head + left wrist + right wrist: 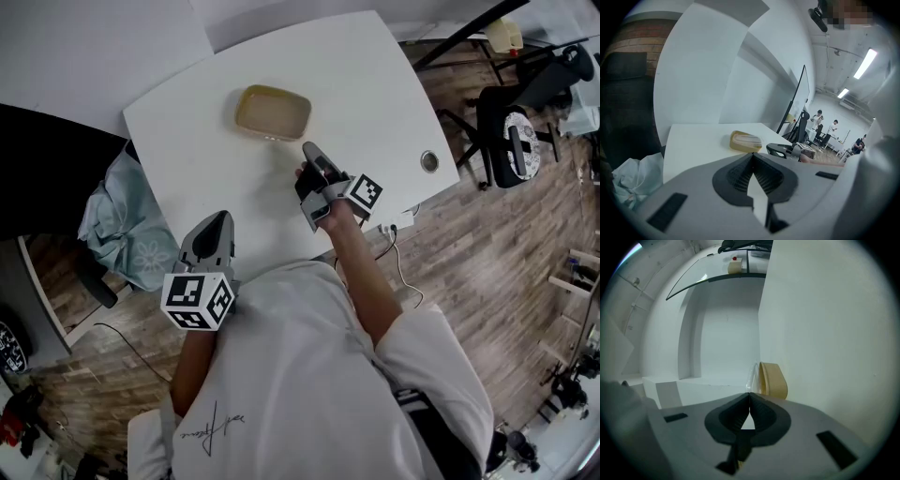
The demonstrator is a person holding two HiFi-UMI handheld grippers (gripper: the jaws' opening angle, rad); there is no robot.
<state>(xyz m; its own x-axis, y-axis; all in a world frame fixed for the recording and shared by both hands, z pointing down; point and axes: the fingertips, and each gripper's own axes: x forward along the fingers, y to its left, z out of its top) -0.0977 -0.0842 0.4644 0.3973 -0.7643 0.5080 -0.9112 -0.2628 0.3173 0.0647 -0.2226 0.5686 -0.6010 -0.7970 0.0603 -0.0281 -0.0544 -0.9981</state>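
On the white table (375,103) in the head view, a shallow tan tray (273,112) sits at 12 o'clock. The right gripper (310,150) is just short of its 5 o'clock corner, and the left gripper (221,217) is well back at 7 o'clock. Left gripper view: jaws together with nothing between them, tray (745,141) ahead at 12. Right gripper view: jaws together and empty, tray (771,379) near at 1 o'clock. It looks light, thin-walled and likely to flex, so the near rim seems the surest hold.

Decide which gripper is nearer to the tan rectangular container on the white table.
Right. The right gripper sits just short of the tan rectangular container; the left gripper hangs back over the white table's near edge.
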